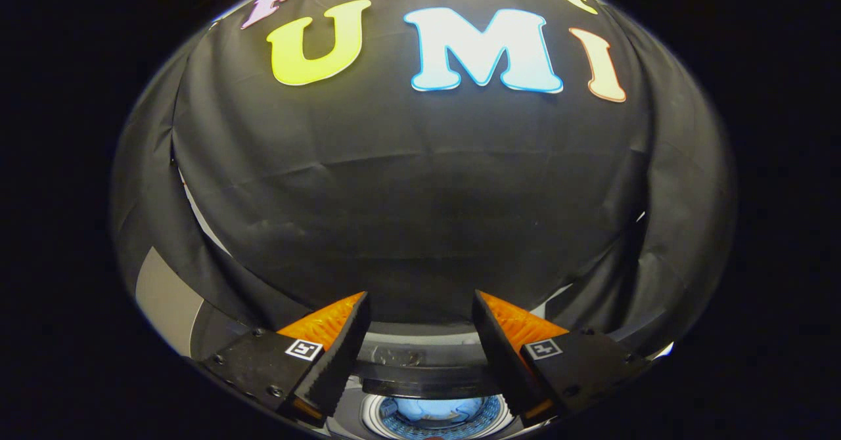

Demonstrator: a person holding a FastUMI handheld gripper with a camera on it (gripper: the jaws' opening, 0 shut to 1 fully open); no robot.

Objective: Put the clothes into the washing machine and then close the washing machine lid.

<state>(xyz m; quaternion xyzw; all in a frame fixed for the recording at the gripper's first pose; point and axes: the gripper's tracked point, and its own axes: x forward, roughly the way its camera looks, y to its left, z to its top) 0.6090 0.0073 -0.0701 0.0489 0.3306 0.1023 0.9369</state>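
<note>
Gripper view: gripper (420, 322) open above washing machine (427, 377).

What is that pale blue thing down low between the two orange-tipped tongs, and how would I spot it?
Start at the black cloth wall and drop to the open tongs, which grip nothing. Below the gap between them lies the washing machine, with its round drum opening. The light blue clothes lie bunched inside that ring, the only soft, pale shape among dark, hard rims.
</note>
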